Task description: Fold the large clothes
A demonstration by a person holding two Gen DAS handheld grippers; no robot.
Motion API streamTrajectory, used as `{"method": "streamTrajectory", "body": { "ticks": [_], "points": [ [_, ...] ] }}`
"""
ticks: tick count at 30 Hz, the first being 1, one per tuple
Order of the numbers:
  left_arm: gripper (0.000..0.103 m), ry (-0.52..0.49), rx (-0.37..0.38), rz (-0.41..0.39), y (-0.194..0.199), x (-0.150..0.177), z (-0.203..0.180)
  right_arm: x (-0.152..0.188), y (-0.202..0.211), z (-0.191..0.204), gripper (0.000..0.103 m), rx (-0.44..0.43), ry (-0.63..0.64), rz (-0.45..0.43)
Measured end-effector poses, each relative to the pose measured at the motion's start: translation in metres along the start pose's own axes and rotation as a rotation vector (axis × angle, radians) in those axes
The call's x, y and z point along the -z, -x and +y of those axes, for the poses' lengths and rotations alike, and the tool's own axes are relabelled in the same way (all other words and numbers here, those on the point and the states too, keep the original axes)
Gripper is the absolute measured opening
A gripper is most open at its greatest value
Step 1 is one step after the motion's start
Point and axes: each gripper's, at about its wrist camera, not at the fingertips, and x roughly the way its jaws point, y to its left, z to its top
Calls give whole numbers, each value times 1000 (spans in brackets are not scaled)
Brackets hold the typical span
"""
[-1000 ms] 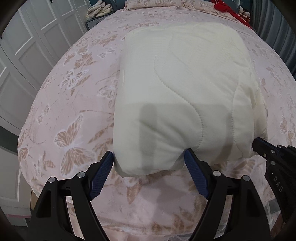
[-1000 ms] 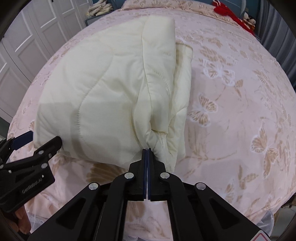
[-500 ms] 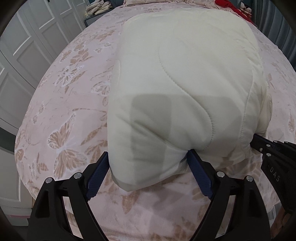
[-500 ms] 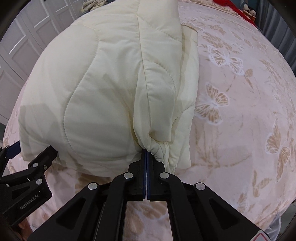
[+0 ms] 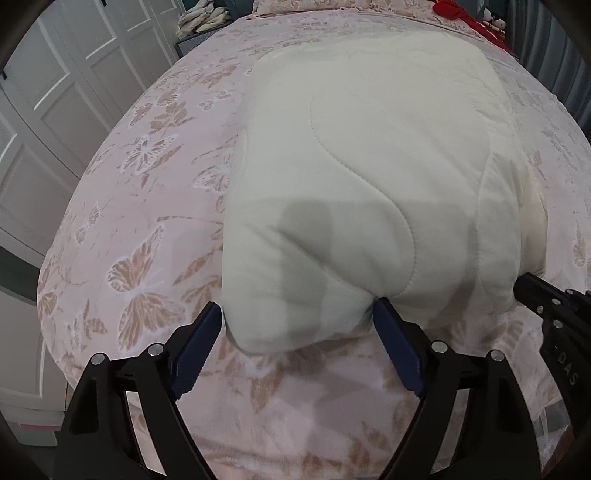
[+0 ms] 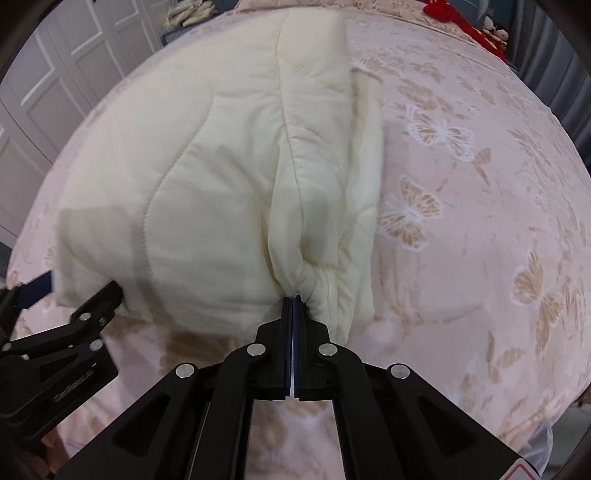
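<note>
A cream quilted garment (image 5: 369, 166) lies folded into a thick pad on the pink butterfly bedspread (image 5: 140, 288). My left gripper (image 5: 295, 314) stands wide, its blue pads pressing both sides of the garment's puffy near-left corner. In the right wrist view the same garment (image 6: 207, 184) shows a long fold running away from me. My right gripper (image 6: 293, 297) is shut on the bunched fabric at the near end of that fold. Each gripper appears at the edge of the other's view: the left gripper (image 6: 81, 286) and the right gripper (image 5: 528, 284).
The bedspread (image 6: 480, 221) stretches bare to the right of the garment. White panelled wardrobe doors (image 5: 55, 110) stand along the left. A red item (image 6: 454, 14) lies at the far end of the bed, and a cloth pile (image 5: 203, 18) sits beyond the bed's far-left corner.
The garment's near end rose towards the cameras half a second ago and has sunk back onto the bed. Both grippers kept their hold throughout.
</note>
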Motion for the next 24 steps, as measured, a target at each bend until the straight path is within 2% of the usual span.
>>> {"method": "streamTrajectory", "body": {
  "ticks": [5, 8, 18, 24],
  "points": [
    [80, 6, -16, -43, 23, 11, -1, 20, 31, -3, 10, 12, -4, -47],
    [80, 15, -25, -69, 36, 19, -3, 31, 48, -6, 20, 17, -8, -83],
    [80, 10, -34, -118, 63, 42, -17, 60, 77, -7, 21, 12, -14, -157],
    [80, 16, -45, -133, 69, 55, -20, 79, 85, -2, 30, 17, -12, -187]
  ]
}}
